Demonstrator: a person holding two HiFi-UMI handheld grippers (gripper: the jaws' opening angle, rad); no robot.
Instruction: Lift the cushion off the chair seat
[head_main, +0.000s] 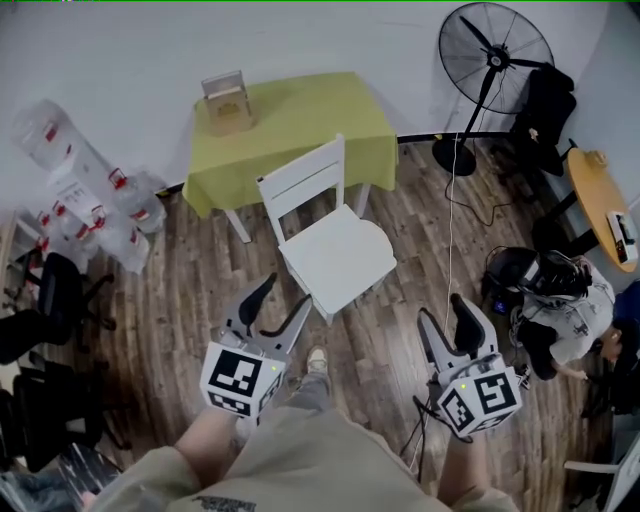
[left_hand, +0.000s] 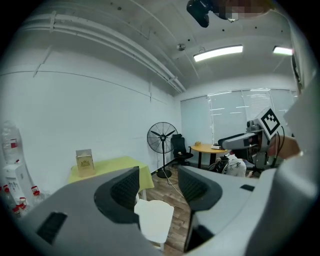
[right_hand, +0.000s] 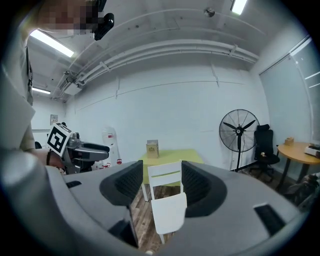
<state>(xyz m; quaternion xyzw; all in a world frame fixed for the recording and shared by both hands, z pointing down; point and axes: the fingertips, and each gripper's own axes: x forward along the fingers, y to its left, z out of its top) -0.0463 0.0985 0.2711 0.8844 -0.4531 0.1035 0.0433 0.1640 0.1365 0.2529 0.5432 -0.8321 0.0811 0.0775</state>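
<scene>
Clear plastic water jugs (head_main: 80, 190) with red labels crowd the far left wall in the head view, with black office chairs (head_main: 40, 310) below them. Next comes a table (head_main: 320, 120) under a yellow-green cloth, a gold carton (head_main: 227, 100) standing at its left end. Just in front stands the white chair (head_main: 300, 185), and the white cushion (head_main: 340, 258) lies flat on its seat, untouched. Only bare plank floor (head_main: 190, 290) lies between the chair and the two grippers. The left gripper (head_main: 278, 308) hangs near the seat's front corner and the right gripper (head_main: 448, 322) is further right, apart from the chair. Each has its fingers spread wide, grasping nothing. Rightward are a pedestal fan (head_main: 495, 60), its cable (head_main: 450, 220) trailing over the floor, a dark swivel chair (head_main: 545, 105), a round wooden table (head_main: 600, 205) and a seated person (head_main: 565, 305). The left gripper view alone shows ceiling strip lights (left_hand: 218, 52) and window blinds (left_hand: 235, 117). The right gripper view faces the chair's slatted backrest squarely, framed in the gap between its jaws.
</scene>
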